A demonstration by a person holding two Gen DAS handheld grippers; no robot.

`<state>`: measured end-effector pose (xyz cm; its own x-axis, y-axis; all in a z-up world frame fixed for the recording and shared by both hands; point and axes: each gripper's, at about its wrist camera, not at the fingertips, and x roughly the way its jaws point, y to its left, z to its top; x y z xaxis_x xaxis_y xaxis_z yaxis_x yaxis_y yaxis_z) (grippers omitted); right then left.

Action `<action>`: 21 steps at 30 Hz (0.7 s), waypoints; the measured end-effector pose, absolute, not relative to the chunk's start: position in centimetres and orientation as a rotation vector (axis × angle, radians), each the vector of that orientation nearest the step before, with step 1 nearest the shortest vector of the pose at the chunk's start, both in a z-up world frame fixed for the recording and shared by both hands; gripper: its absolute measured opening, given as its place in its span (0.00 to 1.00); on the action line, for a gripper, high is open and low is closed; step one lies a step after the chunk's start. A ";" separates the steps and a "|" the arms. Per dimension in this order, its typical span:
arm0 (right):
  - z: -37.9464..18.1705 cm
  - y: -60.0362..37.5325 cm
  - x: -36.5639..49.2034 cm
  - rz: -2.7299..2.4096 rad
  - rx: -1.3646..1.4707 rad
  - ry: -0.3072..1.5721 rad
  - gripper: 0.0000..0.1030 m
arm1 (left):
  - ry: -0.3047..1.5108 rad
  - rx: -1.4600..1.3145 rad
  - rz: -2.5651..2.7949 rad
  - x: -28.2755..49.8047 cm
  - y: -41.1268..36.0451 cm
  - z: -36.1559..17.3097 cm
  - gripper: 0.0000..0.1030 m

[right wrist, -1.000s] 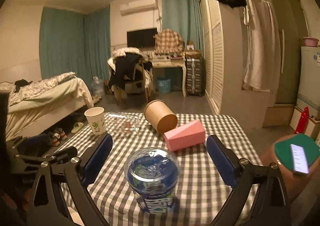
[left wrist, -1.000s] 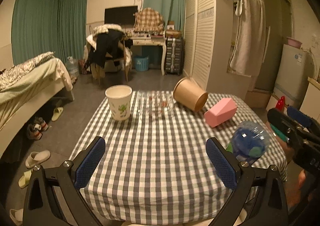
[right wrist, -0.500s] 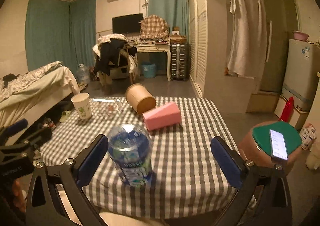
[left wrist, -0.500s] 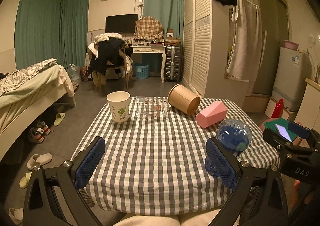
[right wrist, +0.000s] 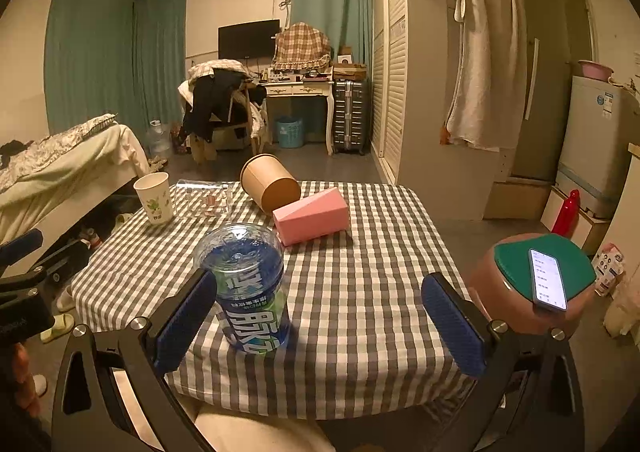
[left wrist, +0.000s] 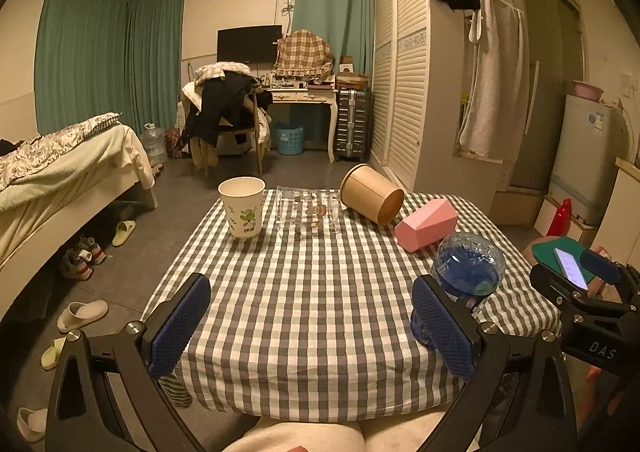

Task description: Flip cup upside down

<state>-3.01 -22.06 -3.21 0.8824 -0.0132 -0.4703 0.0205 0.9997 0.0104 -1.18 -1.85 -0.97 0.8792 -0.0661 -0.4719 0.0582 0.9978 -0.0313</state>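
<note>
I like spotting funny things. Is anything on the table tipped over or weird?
Yes. The brown paper tub lies tipped on its side at the far end of the checked table, open mouth facing us. The pink box beside it also lies on its side. The white paper cup stands upright.

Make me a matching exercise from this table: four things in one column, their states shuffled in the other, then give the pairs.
Things:
1. white paper cup
2. brown paper tub
3. blue plastic cup
4. pink box

States:
A. tipped on its side, mouth toward the camera
B. upside down, base uppermost
C. upright, mouth open upward
D. lying down, next to the tub

Pairs: 1-C, 2-A, 3-B, 4-D
</note>
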 end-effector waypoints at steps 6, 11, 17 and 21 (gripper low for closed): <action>-3.1 -22.1 -3.2 -0.017 0.016 0.491 1.00 | 0.494 -0.013 -0.068 -1.4 -1.9 -1.0 1.00; -3.0 -22.1 -3.3 -0.016 0.019 0.489 1.00 | 0.495 -0.009 -0.068 -1.4 -2.0 -1.0 1.00; -3.0 -22.0 -3.2 -0.009 0.013 0.495 1.00 | 0.495 -0.008 -0.063 -1.5 -2.1 -1.1 1.00; -3.0 -21.7 -3.3 -0.002 0.008 0.500 1.00 | 0.494 -0.009 -0.063 -1.5 -2.1 -1.0 1.00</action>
